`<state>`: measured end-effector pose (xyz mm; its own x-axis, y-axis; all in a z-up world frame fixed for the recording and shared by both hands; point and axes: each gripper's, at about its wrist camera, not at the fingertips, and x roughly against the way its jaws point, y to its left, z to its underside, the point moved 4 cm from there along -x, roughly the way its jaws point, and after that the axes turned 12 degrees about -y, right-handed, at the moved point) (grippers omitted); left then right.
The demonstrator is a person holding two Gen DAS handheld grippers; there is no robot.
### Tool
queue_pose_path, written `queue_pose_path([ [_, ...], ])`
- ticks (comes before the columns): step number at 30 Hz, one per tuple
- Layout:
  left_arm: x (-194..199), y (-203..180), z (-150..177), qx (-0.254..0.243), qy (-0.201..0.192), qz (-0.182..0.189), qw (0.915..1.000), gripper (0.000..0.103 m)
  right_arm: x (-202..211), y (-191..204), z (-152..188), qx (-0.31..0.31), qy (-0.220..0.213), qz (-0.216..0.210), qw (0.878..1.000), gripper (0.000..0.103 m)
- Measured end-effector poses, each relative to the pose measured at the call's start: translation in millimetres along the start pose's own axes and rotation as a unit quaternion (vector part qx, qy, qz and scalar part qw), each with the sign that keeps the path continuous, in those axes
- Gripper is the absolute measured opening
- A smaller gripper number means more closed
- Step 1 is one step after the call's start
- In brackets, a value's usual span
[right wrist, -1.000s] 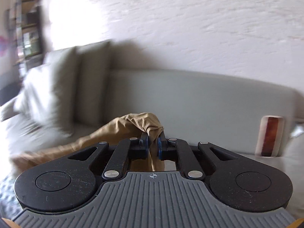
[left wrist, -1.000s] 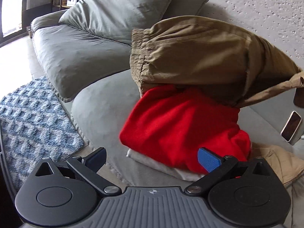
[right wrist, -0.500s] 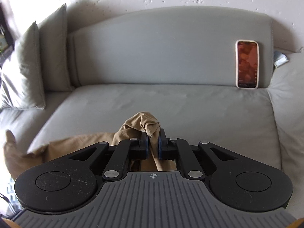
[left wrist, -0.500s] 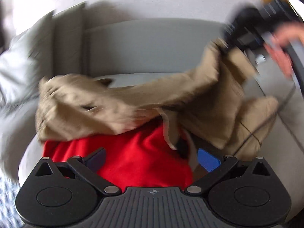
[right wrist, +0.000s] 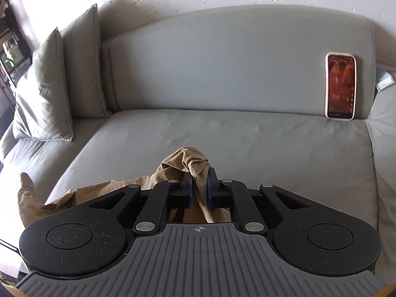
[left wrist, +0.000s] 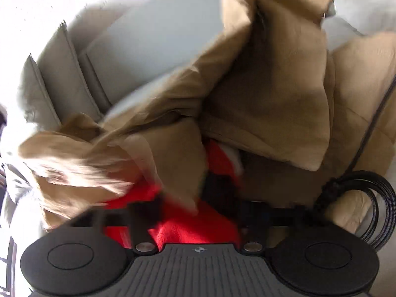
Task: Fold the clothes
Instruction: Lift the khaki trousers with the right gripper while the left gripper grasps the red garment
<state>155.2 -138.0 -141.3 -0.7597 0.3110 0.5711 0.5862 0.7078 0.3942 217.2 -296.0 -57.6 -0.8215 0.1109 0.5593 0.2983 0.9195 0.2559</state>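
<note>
My right gripper (right wrist: 199, 189) is shut on a bunched edge of a tan garment (right wrist: 184, 164), held above the grey sofa seat (right wrist: 222, 133); the rest of the cloth trails down to the left. In the left wrist view the same tan garment (left wrist: 267, 94) hangs stretched and blurred across the frame, over a red garment (left wrist: 188, 225). My left gripper (left wrist: 198, 210) is open just above the red garment; its fingers are wide apart, blurred and partly covered by cloth.
A phone (right wrist: 340, 85) leans on the sofa backrest at the right. Grey cushions (right wrist: 57, 86) stand at the sofa's left end. A black braided cable (left wrist: 371, 198) loops at the right of the left wrist view.
The right gripper has lifted the tan garment up and over to the empty sofa seat. The left gripper has swung right and closer over the red garment, still open.
</note>
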Motion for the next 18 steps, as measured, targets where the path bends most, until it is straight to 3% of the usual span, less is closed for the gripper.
queue_pose_path([
  [3, 29, 39, -7, 0.046, -0.024, 0.028, 0.9983, 0.030, -4, -13, -5, -0.015, -0.016, 0.015, 1.000, 0.012],
  [6, 78, 104, -19, 0.139, -0.070, 0.019, 0.9877, 0.028, -9, -11, -11, -0.020, -0.029, 0.030, 0.999, 0.011],
  [10, 144, 192, -34, 0.260, -0.129, 0.006, 0.9568, 0.027, -17, -8, -20, -0.026, -0.045, 0.051, 0.997, 0.009],
  [13, 183, 240, -43, 0.300, -0.167, -0.063, 0.9371, 0.025, -14, -11, -26, -0.026, -0.066, 0.077, 0.995, 0.008],
  [14, 186, 245, -45, 0.302, -0.172, -0.075, 0.9348, 0.025, -10, -13, -27, -0.025, -0.075, 0.089, 0.993, 0.008],
  [16, 168, 232, -48, 0.286, -0.166, -0.064, 0.9417, 0.025, 8, -30, -30, -0.048, -0.097, 0.109, 0.988, 0.008],
  [18, 150, 219, -51, 0.269, -0.160, -0.053, 0.9483, 0.023, 45, -54, -34, -0.063, -0.148, 0.141, 0.977, 0.007],
])
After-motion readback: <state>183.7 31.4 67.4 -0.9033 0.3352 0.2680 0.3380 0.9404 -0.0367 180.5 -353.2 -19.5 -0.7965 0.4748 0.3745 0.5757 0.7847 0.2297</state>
